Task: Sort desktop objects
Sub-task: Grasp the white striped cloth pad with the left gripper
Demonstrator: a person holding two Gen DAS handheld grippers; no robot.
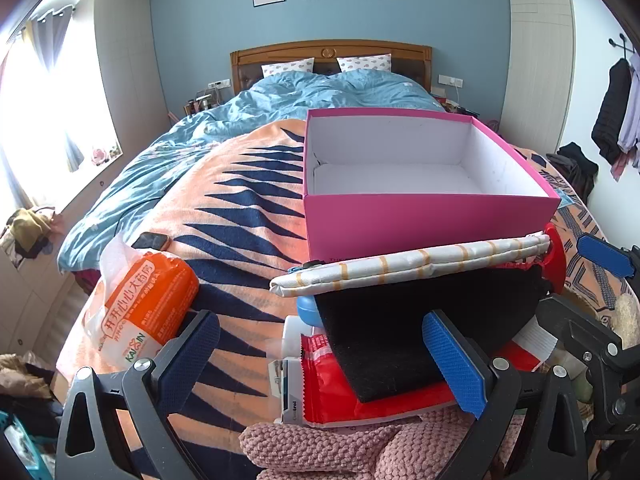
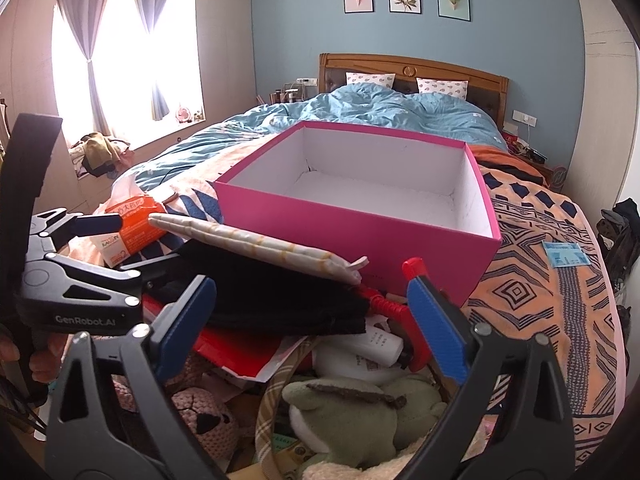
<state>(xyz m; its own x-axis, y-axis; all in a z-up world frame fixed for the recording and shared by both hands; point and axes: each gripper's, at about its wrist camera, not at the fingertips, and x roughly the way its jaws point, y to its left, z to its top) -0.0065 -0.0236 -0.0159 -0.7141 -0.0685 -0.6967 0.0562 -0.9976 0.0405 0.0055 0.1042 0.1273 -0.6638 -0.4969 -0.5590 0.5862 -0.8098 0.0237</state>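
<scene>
Pink box (image 1: 424, 220) with bare white inside, left tongs (image 1: 328, 364) and right tongs (image 2: 316, 332) spread wide, holding nothing

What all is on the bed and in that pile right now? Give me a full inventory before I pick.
Box: 1, pink outside, white inside, open and empty, on the patterned blanket.
Striped pouch: 1, white with yellow stripes, top of pile, against the box front.
Black cloth: 1, under the pouch.
Red packet: 1, under the black cloth.
Tissue pack: 1, orange and white, left of pile.
White bottle: 1, lying in pile.
Green plush: 1, pile front.
Pink knit toy: 1, left of the plush.
Blue card: 1, on blanket right of box.
Left gripper: open, over pile.
Right gripper: open, over pile.
</scene>
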